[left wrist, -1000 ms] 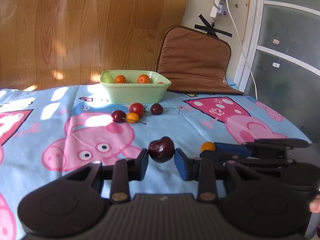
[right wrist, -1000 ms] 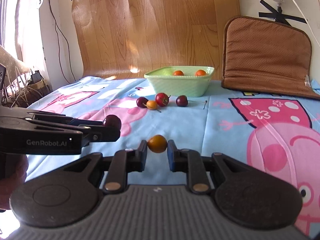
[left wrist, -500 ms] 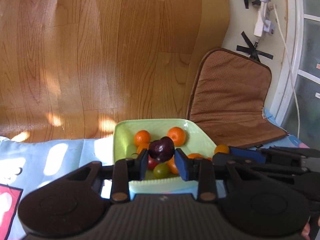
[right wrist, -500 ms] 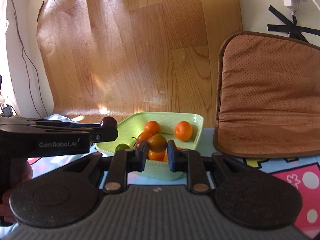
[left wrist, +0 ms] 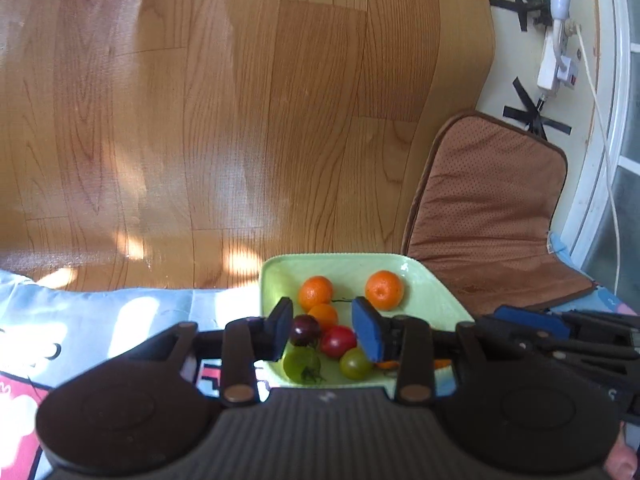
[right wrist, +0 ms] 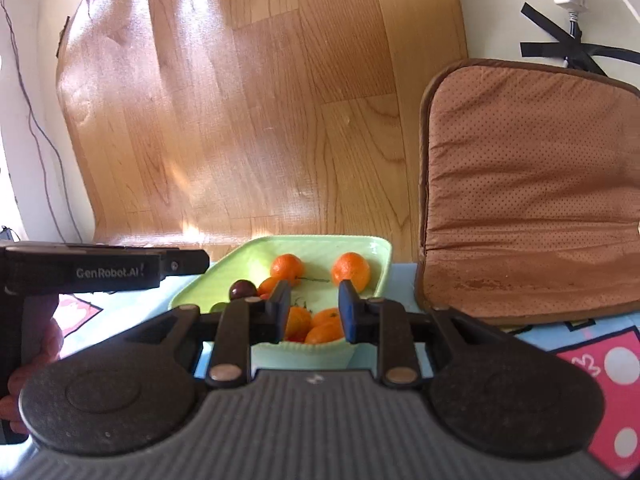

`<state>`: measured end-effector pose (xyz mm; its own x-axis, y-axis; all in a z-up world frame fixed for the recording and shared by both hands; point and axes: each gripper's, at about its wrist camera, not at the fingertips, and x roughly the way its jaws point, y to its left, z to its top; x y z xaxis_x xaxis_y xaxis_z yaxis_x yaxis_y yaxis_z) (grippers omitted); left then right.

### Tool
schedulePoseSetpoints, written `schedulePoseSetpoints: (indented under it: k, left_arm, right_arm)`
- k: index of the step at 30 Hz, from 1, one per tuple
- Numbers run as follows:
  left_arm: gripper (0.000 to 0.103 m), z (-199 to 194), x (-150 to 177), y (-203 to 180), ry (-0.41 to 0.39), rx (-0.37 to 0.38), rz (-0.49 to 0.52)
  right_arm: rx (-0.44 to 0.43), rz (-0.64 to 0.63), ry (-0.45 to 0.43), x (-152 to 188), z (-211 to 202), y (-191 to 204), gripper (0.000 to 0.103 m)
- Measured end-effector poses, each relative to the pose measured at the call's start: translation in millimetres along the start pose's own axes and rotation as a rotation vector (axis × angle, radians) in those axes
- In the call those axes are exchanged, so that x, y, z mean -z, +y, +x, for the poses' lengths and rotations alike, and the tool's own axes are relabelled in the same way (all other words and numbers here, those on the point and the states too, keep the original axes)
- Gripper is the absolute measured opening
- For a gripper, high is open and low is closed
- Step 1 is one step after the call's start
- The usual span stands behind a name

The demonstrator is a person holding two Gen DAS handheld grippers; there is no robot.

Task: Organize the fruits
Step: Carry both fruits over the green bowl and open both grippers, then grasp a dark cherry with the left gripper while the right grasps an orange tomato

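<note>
Both sets of jaws have just parted and grip nothing. The left gripper has dropped its glossy dark cherry among the fruit, by its left pad. The right gripper hides part of the round oranges in the smooth green dish. A dimpled brown cushion leans at two o'clock.

Probably home: cartoon bedsheet, cushion

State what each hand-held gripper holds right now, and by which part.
Nothing. The left hand-held gripper and right hand-held gripper have just been opening; both stand open over the pale green square ceramic dish, their pads clear of the fruit inside.
</note>
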<state>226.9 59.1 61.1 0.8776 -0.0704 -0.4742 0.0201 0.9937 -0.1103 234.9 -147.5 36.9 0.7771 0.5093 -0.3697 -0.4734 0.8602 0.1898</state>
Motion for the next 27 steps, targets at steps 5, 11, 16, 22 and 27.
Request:
schedulePoseSetpoints:
  k: [5, 11, 16, 22, 27]
  left_arm:
    - [0.035, -39.8, 37.8, 5.4, 0.025, 0.036, -0.043]
    - [0.035, -43.6, 73.5, 18.7, 0.127, 0.073, -0.105]
    - [0.035, -38.2, 76.4, 33.6, 0.154, 0.102, -0.164]
    - [0.039, -24.8, 68.5, 35.5, 0.169, 0.172, -0.188]
    - [0.037, -6.2, 71.9, 30.9, 0.212, 0.196, -0.184]
  right_arm:
    - [-0.095, -0.011, 0.082, 32.2, -22.8, 18.9, 0.029]
    - [-0.149, -0.061, 0.193, 58.8, -20.4, 47.6, 0.029]
    - [-0.16, -0.078, 0.212, 59.0, -14.3, 57.7, 0.029]
    - [-0.176, -0.032, 0.232, 55.0, 1.4, 55.1, 0.029]
    - [-0.183, -0.023, 0.256, 53.9, 15.5, 57.3, 0.029]
